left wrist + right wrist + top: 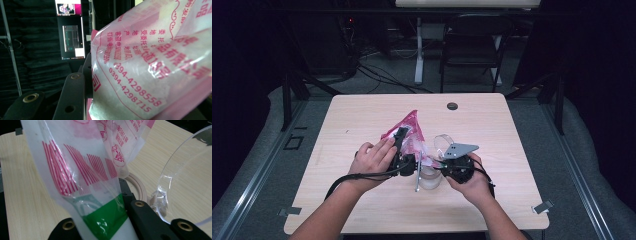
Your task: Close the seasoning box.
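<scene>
The pale wood-grain table (362,115) carries everything I'm working on, and nearly all of it sits at the middle of the near half. The biggest item is the pink-and-clear printed plastic bag (411,131), lifted off the surface between my two tools, its peak rising above them. I judge it light, limp and slick: the film creases wherever it's pinched, and it looks partly filled with something pale and granular, so the weight would hang low and shift. The best hold is on a gathered fold or the sealed edge, not the smooth face. Just beside it lies a clear round plastic container (443,142), tipped on its side; it is rigid, light, likely to roll, and best taken at the rim.

My left gripper (404,161) is partly closed, and in the left gripper view the bag's printed film (150,62) lies pressed against its black jaw, so I read it as grasping the bag. My right gripper (447,165) is clenched on the bag's lower strip, where the green band (106,218) disappears between the jaws.
</scene>
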Tool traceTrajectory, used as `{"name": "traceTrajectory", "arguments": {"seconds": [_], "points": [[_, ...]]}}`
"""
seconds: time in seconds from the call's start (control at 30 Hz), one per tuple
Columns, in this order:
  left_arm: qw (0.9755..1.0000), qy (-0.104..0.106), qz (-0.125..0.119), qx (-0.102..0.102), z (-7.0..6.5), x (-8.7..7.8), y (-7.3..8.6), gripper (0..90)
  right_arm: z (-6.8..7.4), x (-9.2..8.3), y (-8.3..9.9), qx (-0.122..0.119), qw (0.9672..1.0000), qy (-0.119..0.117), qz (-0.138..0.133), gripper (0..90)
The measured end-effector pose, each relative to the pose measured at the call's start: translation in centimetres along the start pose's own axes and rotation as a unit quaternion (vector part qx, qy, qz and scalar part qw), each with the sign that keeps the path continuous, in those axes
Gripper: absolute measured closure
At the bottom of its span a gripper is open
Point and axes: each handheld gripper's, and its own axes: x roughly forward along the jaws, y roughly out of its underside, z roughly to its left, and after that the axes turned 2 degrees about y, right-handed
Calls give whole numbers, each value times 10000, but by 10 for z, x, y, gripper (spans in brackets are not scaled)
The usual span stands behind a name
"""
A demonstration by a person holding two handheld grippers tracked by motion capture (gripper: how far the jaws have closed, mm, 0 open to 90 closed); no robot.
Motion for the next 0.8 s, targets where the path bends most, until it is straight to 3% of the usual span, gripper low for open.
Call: {"name": "traceTrajectory", "arguments": {"seconds": [0.8], "points": [[9998,84,-37,175,0,-2,-1,630,0,-4,3,33,10000,33,35,900]]}}
